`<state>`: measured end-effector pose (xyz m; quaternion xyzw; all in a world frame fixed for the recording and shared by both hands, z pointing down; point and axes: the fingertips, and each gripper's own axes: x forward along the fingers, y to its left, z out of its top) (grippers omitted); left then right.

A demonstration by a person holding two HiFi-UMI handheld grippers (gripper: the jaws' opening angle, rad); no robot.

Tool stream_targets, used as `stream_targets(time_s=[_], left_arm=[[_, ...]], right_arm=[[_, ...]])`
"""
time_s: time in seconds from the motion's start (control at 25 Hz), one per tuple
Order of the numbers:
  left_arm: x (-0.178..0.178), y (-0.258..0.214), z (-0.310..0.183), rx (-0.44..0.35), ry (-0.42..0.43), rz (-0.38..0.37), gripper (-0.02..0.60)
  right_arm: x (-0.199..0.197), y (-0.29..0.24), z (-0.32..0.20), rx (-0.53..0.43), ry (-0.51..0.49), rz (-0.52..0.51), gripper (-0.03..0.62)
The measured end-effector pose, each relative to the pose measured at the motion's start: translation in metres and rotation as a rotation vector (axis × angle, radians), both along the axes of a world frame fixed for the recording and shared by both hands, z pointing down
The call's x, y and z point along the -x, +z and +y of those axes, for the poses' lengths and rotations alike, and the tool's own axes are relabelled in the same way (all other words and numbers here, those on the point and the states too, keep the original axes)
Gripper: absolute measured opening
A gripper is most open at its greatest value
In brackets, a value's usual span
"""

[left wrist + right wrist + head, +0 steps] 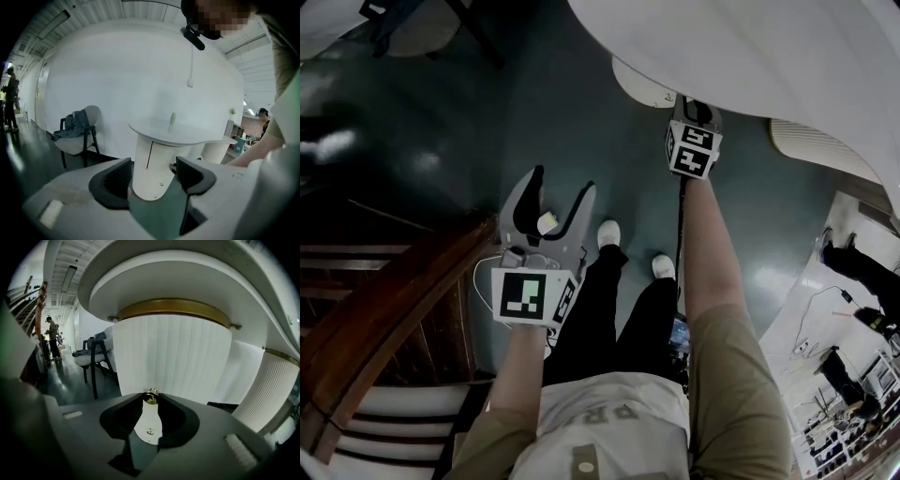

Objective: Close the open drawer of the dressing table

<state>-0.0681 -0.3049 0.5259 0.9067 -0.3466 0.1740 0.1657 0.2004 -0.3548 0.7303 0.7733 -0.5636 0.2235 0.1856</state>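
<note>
The right claw (150, 400) is pinched nearly closed on the small brass knob (150, 394) of the white ribbed curved drawer (173, 357). The drawer sits beneath the near edge of the round white desk (187, 282). The left claw (152, 174) hangs wide open and empty, well apart from the drawer.

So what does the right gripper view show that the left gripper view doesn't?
Only the right: the right gripper shut on a brass knob on the ribbed drawer front, under a brass band. Only the left: the left gripper open and empty, the whole tabletop with a small pale object. Both: the white dressing table and a chair.
</note>
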Motion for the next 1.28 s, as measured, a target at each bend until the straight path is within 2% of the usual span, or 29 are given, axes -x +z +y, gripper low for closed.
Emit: stream_targets(time_s=[0.92, 1.08, 1.28], left_arm=[[-0.002, 0.003, -0.004, 0.000, 0.004, -0.002, 0.314], [0.000, 0.003, 0.000, 0.006, 0.004, -0.003, 0.314], [-0.001, -0.005, 0.003, -0.006, -0.009, 0.011, 0.314]], right_arm=[[-0.006, 0.001, -0.007, -0.014, 0.006, 0.005, 0.109], [-0.004, -0.002, -0.003, -0.038, 0.026, -0.023, 0.110], [0.006, -0.015, 0.007, -0.081, 0.023, -0.066, 0.178]])
